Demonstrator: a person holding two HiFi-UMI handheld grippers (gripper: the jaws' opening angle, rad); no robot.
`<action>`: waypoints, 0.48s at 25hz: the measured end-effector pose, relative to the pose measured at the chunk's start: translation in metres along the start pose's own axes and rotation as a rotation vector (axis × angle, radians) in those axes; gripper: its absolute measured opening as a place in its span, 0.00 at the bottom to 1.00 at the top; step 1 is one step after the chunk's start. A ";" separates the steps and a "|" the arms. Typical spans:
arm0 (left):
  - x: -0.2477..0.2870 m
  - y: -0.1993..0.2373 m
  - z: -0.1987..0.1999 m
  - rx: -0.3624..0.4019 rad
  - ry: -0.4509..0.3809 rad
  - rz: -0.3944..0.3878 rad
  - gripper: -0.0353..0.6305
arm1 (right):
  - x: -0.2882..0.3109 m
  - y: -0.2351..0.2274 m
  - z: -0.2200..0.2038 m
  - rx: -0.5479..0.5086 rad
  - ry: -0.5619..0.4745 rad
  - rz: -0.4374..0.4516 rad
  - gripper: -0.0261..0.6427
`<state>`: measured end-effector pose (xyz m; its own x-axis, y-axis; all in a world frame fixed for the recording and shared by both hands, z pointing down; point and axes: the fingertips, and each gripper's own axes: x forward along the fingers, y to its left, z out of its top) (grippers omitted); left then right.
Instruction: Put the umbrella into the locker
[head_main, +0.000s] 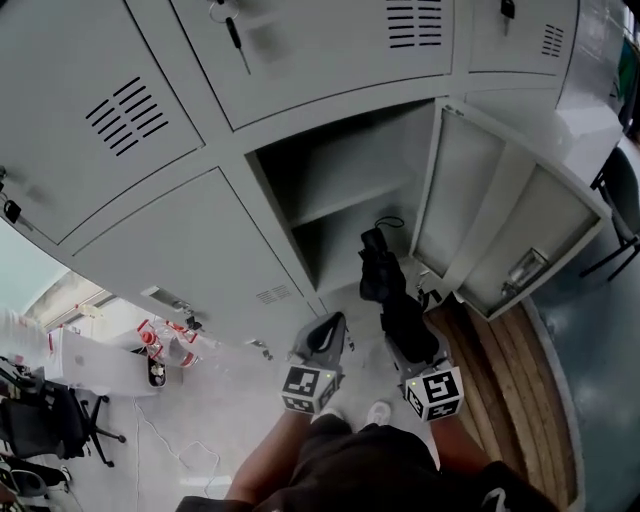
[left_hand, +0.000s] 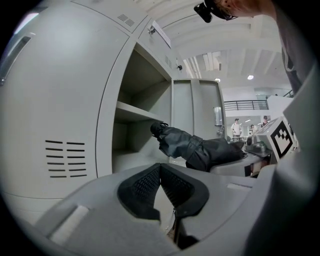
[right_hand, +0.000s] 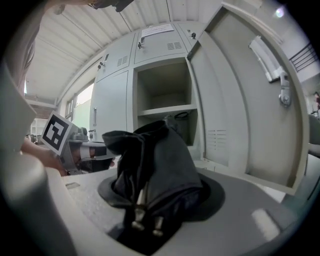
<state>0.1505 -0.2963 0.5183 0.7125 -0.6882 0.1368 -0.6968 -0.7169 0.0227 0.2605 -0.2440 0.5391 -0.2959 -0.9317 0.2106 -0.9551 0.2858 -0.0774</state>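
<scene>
A folded black umbrella (head_main: 392, 290) lies lengthwise between the jaws of my right gripper (head_main: 412, 340), which is shut on its canopy end. Its handle end and thin strap loop (head_main: 388, 222) reach the mouth of the open locker (head_main: 330, 165), under the inner shelf (head_main: 350, 208). In the right gripper view the umbrella (right_hand: 155, 160) fills the gap of the right gripper (right_hand: 160, 194), with metal rib tips showing near the camera. My left gripper (head_main: 328, 332) is shut and empty just left of it. In the left gripper view the left gripper (left_hand: 161, 172) faces the locker, with the umbrella (left_hand: 195, 147) at its right.
The locker door (head_main: 500, 220) stands swung open on the right. Closed locker doors (head_main: 130, 130) with vents and keys surround the opening. A strip of wooden floor (head_main: 520, 400) runs on the right, and an office chair (head_main: 50, 425) stands at lower left.
</scene>
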 end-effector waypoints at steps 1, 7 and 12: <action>-0.002 0.003 -0.001 -0.003 0.002 0.008 0.06 | 0.003 0.001 -0.002 0.001 0.007 0.006 0.40; -0.003 0.026 -0.003 -0.018 0.000 0.041 0.06 | 0.026 0.004 0.002 -0.005 0.021 0.021 0.40; 0.000 0.036 0.000 -0.038 -0.009 0.020 0.06 | 0.043 0.005 0.008 -0.032 0.033 0.016 0.40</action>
<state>0.1259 -0.3221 0.5193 0.6992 -0.7032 0.1289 -0.7132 -0.6986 0.0579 0.2433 -0.2842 0.5399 -0.3110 -0.9191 0.2419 -0.9500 0.3083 -0.0501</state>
